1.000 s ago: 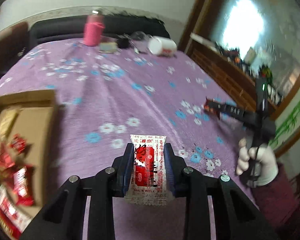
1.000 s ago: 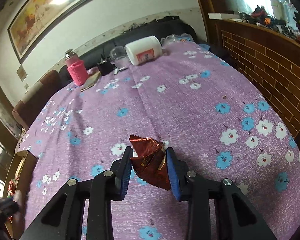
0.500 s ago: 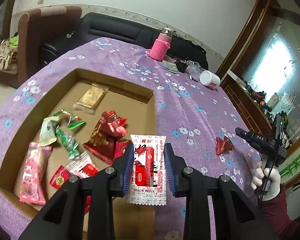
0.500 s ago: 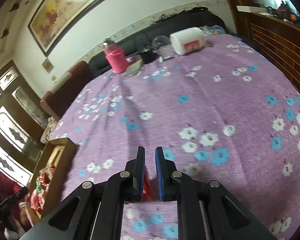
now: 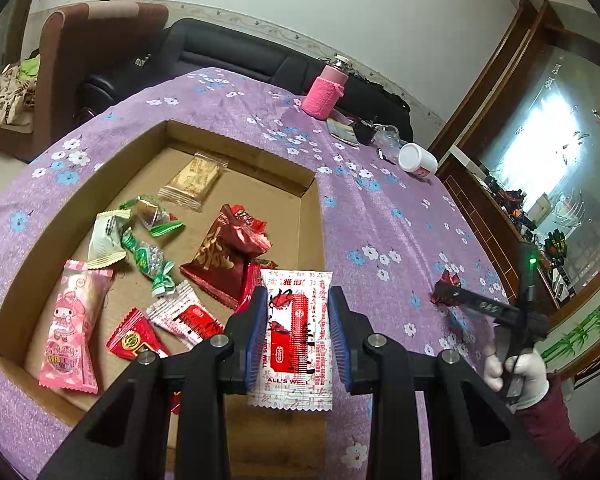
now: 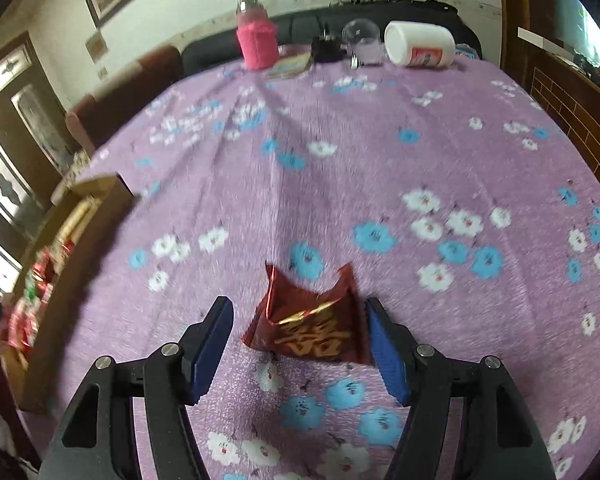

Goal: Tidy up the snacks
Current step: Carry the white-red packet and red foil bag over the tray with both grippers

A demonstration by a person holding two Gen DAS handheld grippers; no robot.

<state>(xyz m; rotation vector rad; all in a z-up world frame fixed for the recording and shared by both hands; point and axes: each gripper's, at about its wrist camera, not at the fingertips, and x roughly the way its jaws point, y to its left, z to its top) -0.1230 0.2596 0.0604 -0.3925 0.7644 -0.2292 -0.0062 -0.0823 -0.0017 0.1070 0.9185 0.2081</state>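
Note:
My left gripper (image 5: 297, 332) is shut on a white and red snack packet (image 5: 296, 320) and holds it above the right edge of a shallow cardboard box (image 5: 316, 216) that holds several snacks. My right gripper (image 6: 300, 340) is open, its jaws on either side of a dark red foil packet (image 6: 314, 326) that lies on the purple flowered tablecloth. In the left wrist view the right gripper (image 5: 448, 294) and that red packet (image 5: 446, 280) show to the right. The box (image 6: 60, 216) is at the left in the right wrist view.
A pink bottle (image 5: 326, 92), a white jar on its side (image 5: 417, 159), a clear glass (image 6: 361, 34) and small dark items stand at the table's far end. A dark sofa and a brown armchair are behind the table. A wooden sideboard runs along the right.
My left gripper has swung left with the packet, from over the cloth to over the box. My right gripper was shut half a second ago and is now open around the red packet.

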